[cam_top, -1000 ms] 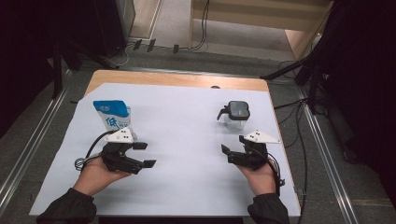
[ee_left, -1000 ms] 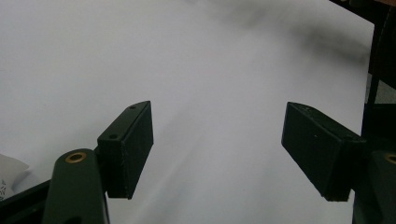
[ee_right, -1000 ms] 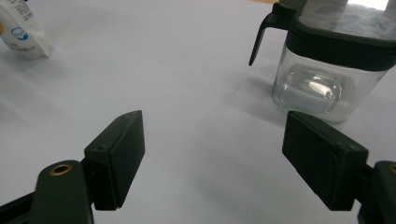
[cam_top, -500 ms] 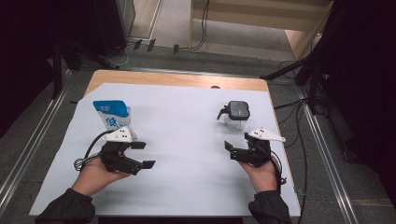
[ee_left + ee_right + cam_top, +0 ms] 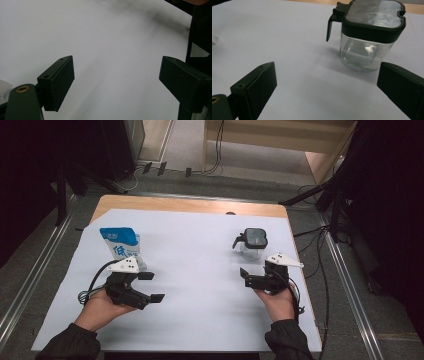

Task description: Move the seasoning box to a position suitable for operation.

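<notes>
Tools: left [image 5: 151,286] and right [image 5: 244,277] jaws just widened, both empty; pouch [image 5: 121,245], jar [image 5: 251,243] unmoved.

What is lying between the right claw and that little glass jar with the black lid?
Nothing: in the right gripper view, only bare white paper lies between the open right claw and the jar.

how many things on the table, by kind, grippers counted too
pouch, blue and white: 1
glass jar with a black lid: 1
grippers, left gripper and right gripper, both open: 2
total: 4
</notes>
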The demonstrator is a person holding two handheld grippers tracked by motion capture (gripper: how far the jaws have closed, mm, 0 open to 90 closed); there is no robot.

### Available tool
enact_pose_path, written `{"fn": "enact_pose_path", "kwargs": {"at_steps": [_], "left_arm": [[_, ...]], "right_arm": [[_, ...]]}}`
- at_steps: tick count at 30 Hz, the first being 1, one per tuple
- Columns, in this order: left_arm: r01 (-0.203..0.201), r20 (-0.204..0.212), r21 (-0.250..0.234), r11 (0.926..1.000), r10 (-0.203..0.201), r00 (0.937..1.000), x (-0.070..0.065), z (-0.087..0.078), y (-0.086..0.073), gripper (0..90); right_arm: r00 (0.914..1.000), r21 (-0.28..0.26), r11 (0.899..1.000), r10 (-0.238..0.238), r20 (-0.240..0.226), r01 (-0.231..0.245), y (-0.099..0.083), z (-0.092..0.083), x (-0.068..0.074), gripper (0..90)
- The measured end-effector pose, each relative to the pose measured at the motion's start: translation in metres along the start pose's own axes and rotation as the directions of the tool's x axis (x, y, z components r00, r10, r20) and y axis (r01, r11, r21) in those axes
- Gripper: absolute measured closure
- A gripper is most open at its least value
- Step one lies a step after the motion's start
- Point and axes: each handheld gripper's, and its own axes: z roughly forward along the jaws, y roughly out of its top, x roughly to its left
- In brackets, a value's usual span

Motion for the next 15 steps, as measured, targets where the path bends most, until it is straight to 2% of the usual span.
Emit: {"fn": "enact_pose_path", "kwargs": {"at_steps": [1,7,10,15], "left_arm": [[0.002,-0.006,-0.003,1.0000,-0.002,1.0000,0.000,-0.001,-0.001,13.9],[0.003,-0.021,-0.007,1.0000,-0.003,0.9998,-0.004,-0.004,-0.004,14.0],[0.002,-0.026,-0.014,0.9999,-0.002,0.9997,-0.004,-0.006,-0.005,14.1],[0.007,-0.038,-0.013,0.9999,-0.007,0.9992,-0.004,-0.007,-0.006,14.1]], "right_arm": [[0.9996,-0.008,1.000,0.021,0.020,-0.020,0.001,0.003,-0.003,2.6],[0.9960,-0.019,0.998,0.068,0.058,-0.067,0.005,0.014,-0.013,2.7],[0.9912,0.002,0.994,0.109,0.076,-0.109,0.004,0.023,-0.021,4.3],[0.9894,0.012,0.994,0.108,0.098,-0.110,0.006,0.031,-0.025,5.7]]}}
